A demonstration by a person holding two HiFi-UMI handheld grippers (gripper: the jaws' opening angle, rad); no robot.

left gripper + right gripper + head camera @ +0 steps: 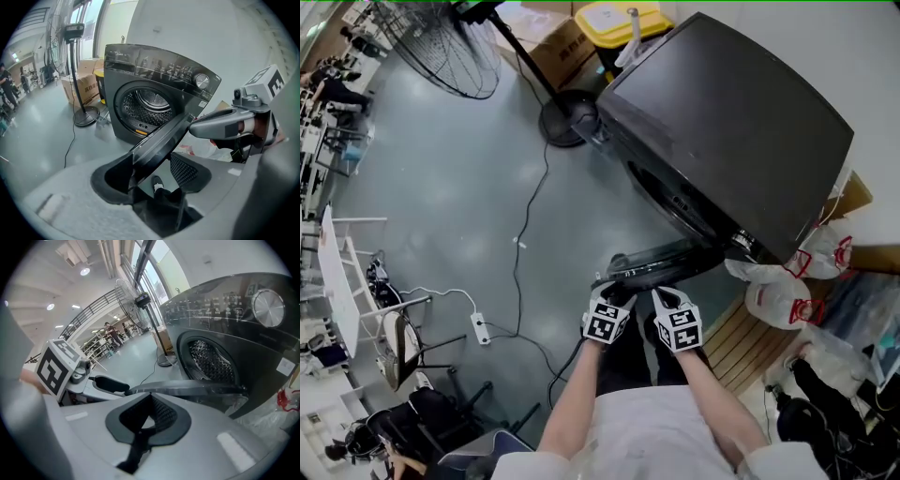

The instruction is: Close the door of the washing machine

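The dark front-loading washing machine [741,122] stands at the upper right, its round door [661,262] swung out toward me. In the left gripper view the door's edge [164,138] runs between the wide-apart jaws of my left gripper [152,164], which is open; the drum [147,105] shows behind. My right gripper [147,401] is shut with nothing in it, its tips just short of the door's rim [187,390]. In the head view both grippers, left [614,295] and right [666,298], sit side by side at the door's near edge.
A standing fan [441,42] with a round base [567,117] is left of the machine, and a cable [525,234] runs over the floor to a power strip [480,328]. Cardboard boxes [558,52] and a yellow bin [619,19] stand behind. White bags [778,286] and a wooden pallet [750,342] lie at the right.
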